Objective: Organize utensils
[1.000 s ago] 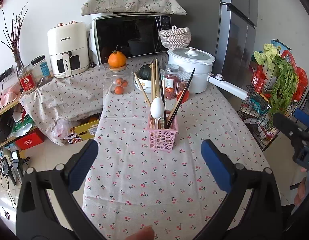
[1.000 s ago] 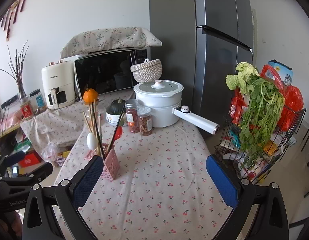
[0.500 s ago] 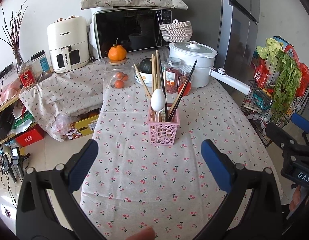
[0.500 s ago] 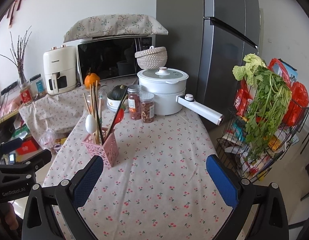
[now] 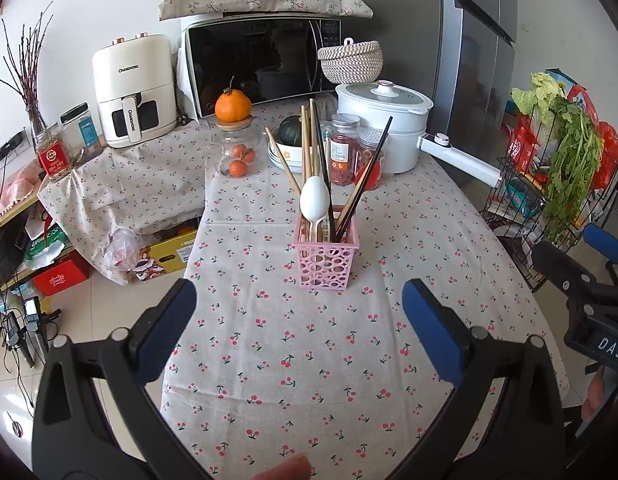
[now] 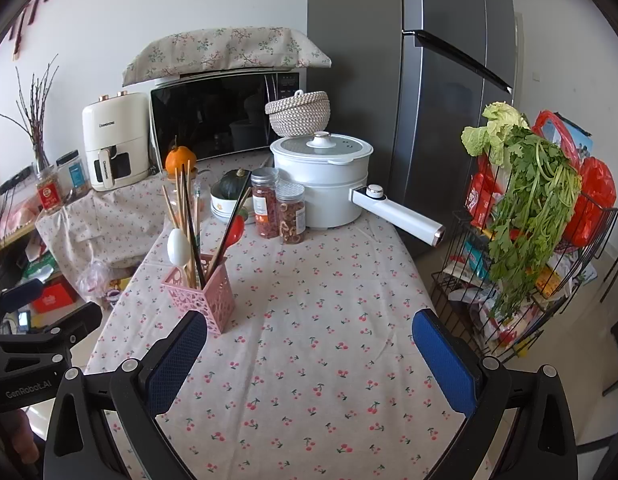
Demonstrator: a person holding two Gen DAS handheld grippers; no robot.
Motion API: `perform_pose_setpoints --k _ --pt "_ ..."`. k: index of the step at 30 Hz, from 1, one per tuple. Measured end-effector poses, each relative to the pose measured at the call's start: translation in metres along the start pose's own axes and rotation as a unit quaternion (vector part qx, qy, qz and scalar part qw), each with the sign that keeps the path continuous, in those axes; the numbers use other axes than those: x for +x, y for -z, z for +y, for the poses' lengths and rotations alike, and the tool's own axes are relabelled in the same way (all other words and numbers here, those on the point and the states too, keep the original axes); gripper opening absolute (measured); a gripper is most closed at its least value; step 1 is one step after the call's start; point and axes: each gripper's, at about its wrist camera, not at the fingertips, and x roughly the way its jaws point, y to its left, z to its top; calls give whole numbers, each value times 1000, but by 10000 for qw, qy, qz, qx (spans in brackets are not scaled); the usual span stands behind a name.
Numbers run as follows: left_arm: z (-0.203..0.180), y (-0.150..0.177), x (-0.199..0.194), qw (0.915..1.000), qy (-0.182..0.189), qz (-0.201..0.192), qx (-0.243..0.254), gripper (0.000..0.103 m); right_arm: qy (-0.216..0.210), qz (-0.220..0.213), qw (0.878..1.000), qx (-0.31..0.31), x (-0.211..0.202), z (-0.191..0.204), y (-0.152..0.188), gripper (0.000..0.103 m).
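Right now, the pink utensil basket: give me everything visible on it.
The pink utensil basket is a small square holder, plastic by the look, with walls pierced by round and oval holes. It stands upright on the cherry-print tablecloth, ahead of both open grippers, touched by neither. Inside it, leaning at angles, stand a white spoon, a red spoon, pale wooden chopsticks and dark chopsticks. Nothing else on the table touches it.
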Motion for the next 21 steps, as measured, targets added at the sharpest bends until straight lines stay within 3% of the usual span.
perform_pose_setpoints --k 21 --pt "1 -2 -1 10000 28 -11 -12 102 12 6 10000 14 2 1 0 103"
